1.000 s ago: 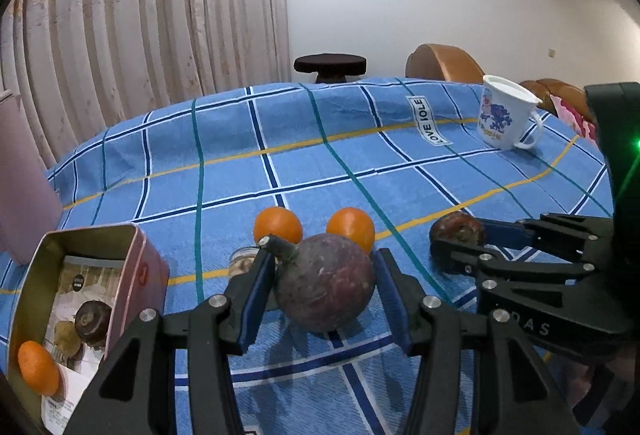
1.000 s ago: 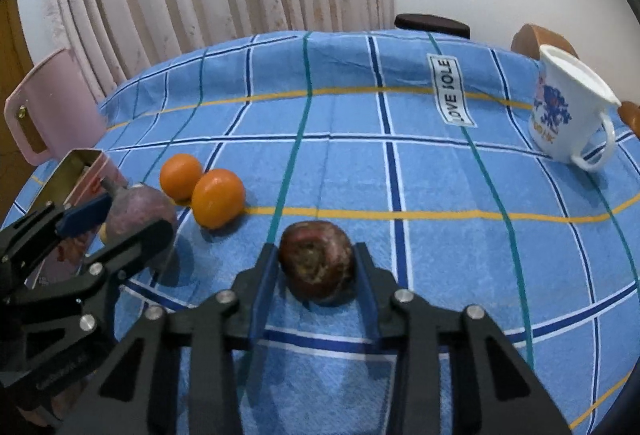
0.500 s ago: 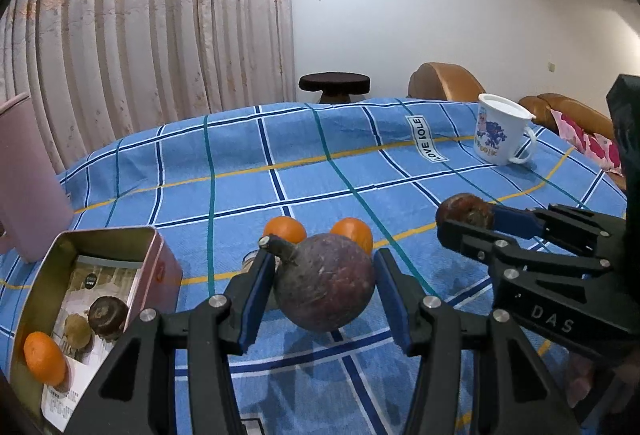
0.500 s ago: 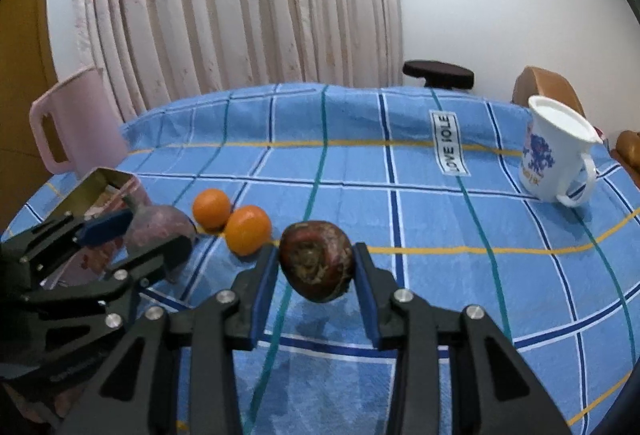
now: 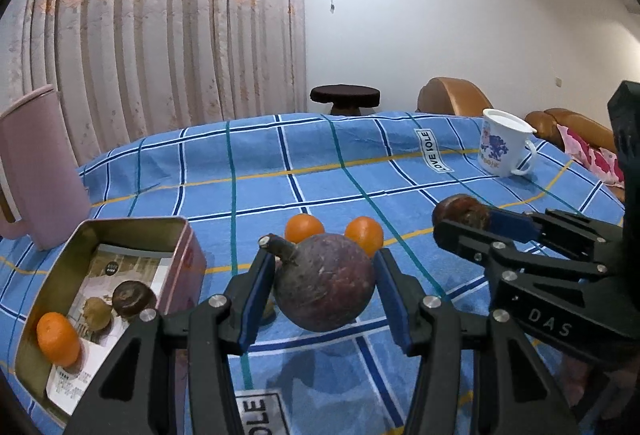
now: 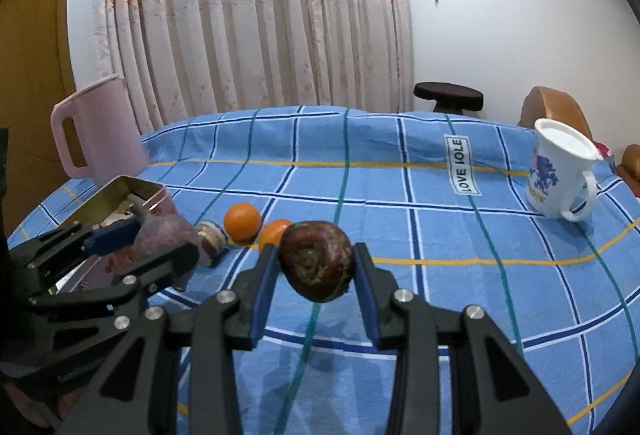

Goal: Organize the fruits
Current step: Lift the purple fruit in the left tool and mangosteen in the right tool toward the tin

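My left gripper (image 5: pixel 324 281) is shut on a large dark purple mangosteen (image 5: pixel 323 283) and holds it above the blue checked tablecloth. My right gripper (image 6: pixel 316 267) is shut on a smaller brown-red fruit (image 6: pixel 316 260), also lifted off the cloth; it shows in the left wrist view (image 5: pixel 460 213) too. Two oranges (image 5: pixel 304 228) (image 5: pixel 364 235) lie on the cloth behind the mangosteen. An open metal tin (image 5: pixel 132 227) at the left holds an orange (image 5: pixel 58 339) and two small dark fruits (image 5: pixel 134 298).
A pink pitcher (image 5: pixel 36 171) stands behind the tin at the far left. A white mug (image 5: pixel 502 147) stands at the back right. A small round striped object (image 6: pixel 212 235) lies by the oranges. Sofa and stool stand beyond the table.
Both grippers have risen with their fruits held; the brown-red fruit left the cloth. The views tilt up, showing more wall and curtain.
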The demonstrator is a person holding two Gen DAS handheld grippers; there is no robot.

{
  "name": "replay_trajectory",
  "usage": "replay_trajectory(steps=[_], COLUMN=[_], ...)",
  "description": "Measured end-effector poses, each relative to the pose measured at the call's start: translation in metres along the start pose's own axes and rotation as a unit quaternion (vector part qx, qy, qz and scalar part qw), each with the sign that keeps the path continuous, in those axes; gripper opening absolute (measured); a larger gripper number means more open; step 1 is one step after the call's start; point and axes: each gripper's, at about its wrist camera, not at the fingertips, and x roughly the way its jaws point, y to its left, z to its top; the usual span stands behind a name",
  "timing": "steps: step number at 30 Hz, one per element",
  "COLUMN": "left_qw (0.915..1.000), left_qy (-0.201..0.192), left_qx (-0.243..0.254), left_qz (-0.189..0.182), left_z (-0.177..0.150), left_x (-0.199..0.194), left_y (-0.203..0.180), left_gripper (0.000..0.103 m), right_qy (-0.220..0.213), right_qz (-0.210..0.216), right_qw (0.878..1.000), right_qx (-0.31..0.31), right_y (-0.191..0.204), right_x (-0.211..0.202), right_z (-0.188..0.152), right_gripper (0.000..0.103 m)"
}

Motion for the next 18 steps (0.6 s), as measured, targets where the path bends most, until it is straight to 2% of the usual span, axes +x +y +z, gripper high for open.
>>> replay_trajectory(steps=[18], left_qw=[0.999], left_qy=[0.005], left_qx=[-0.038], left_qz=[0.023], left_z=[-0.012], left_x=[-0.015], left_y=[0.039], left_gripper=[0.053], right_qy=[0.011], right_qz=[0.021], right_qw=[1.0], right_qx=[-0.018], right_y=[0.038], right_x=[0.01], right_z=[-0.002], right_gripper=[0.04])
